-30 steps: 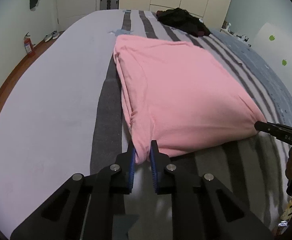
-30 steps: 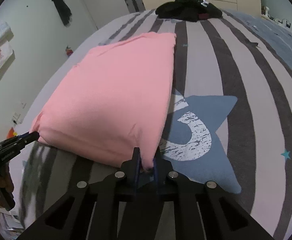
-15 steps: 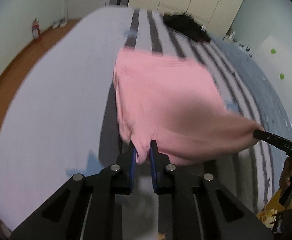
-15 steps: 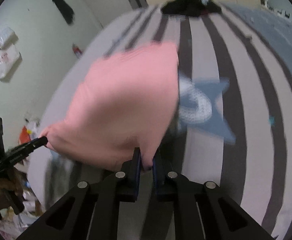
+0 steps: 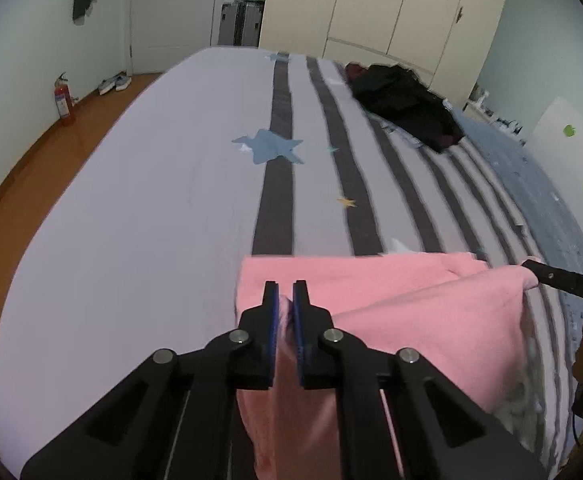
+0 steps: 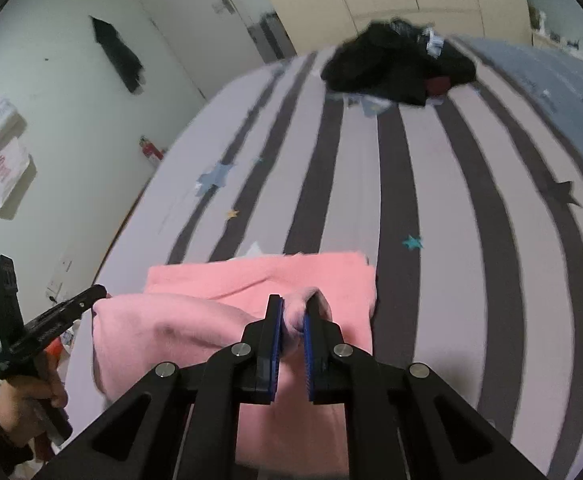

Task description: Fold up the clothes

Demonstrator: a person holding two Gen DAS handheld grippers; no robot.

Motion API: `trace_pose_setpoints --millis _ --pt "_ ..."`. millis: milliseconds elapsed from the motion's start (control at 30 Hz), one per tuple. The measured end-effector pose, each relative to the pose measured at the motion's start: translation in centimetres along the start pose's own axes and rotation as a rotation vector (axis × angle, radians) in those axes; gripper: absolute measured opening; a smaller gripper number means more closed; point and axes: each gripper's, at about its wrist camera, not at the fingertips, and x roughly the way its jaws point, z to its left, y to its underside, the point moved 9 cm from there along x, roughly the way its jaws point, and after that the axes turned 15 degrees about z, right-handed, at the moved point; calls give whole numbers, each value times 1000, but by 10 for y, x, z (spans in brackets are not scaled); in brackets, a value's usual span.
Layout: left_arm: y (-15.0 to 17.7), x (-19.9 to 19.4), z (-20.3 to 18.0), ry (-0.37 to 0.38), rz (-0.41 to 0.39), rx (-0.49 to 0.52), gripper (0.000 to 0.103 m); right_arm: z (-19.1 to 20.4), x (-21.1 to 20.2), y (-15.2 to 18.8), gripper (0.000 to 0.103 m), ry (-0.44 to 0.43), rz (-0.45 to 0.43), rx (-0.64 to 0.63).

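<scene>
A pink garment (image 5: 411, 320) lies partly folded on the striped bed (image 5: 151, 208). My left gripper (image 5: 286, 296) is shut on its near left corner and holds it lifted. My right gripper (image 6: 293, 312) is shut on the near right corner of the same pink garment (image 6: 219, 320). The lifted near edge is carried over the lower layer, whose far edge (image 6: 259, 268) rests flat on the bed (image 6: 431, 220). The right gripper also shows at the right edge of the left wrist view (image 5: 531, 268), and the left gripper at the left of the right wrist view (image 6: 99, 292).
A pile of dark clothes (image 5: 403, 100) lies at the far end of the bed, also in the right wrist view (image 6: 395, 64). Wardrobe doors (image 5: 391, 8) stand behind it. A red fire extinguisher (image 5: 62, 100) stands on the wooden floor (image 5: 19, 184) to the left.
Both grippers lifted the garment's near edge and carried it forward over the rest, so the garment is now doubled over and covers less of the bed.
</scene>
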Motion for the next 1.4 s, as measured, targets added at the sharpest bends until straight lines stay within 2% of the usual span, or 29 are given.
trace_pose_setpoints --millis 133,267,367,400,433,500,600,767,800,933,1000,1067,1100,1167,1200,1400 --pt "-15 22 1 24 11 -7 5 -16 34 -25 9 -24 70 45" --pt "-12 14 22 66 -16 -108 8 -29 55 -40 12 -57 120 86" --pt "-7 4 40 94 -40 -175 33 -30 48 -36 18 -76 99 74" --pt "-2 -1 45 101 -45 -187 45 -33 41 -33 30 -67 73 74" --pt "5 -6 46 109 -54 -192 52 -35 33 -30 48 -58 45 74" --pt "14 -10 43 121 -55 -168 55 -43 19 -25 59 -72 -4 99" --pt "21 1 32 117 -19 -101 55 -45 11 -16 59 -66 -28 76" --pt "16 34 21 143 52 -59 54 -28 39 -10 59 16 26 -48" --pt "14 39 19 151 62 -53 51 -26 40 -12 59 28 19 -63" --pt "8 46 9 162 68 4 26 -22 45 -25 58 73 -13 -105" --pt "6 49 7 161 69 24 20 -22 47 -35 58 59 -36 -100" --pt "9 48 4 158 64 41 16 -20 53 -39 50 59 -22 -110" --pt "9 46 3 158 57 47 13 -19 57 -40 34 63 -6 -121" --pt "7 39 0 155 31 65 11 -18 64 -41 25 79 12 -135" --pt "6 35 -1 150 19 73 11 -17 64 -41 14 85 5 -141" --pt "-10 28 -8 133 -31 108 10 -19 50 -42 12 133 -38 -117"
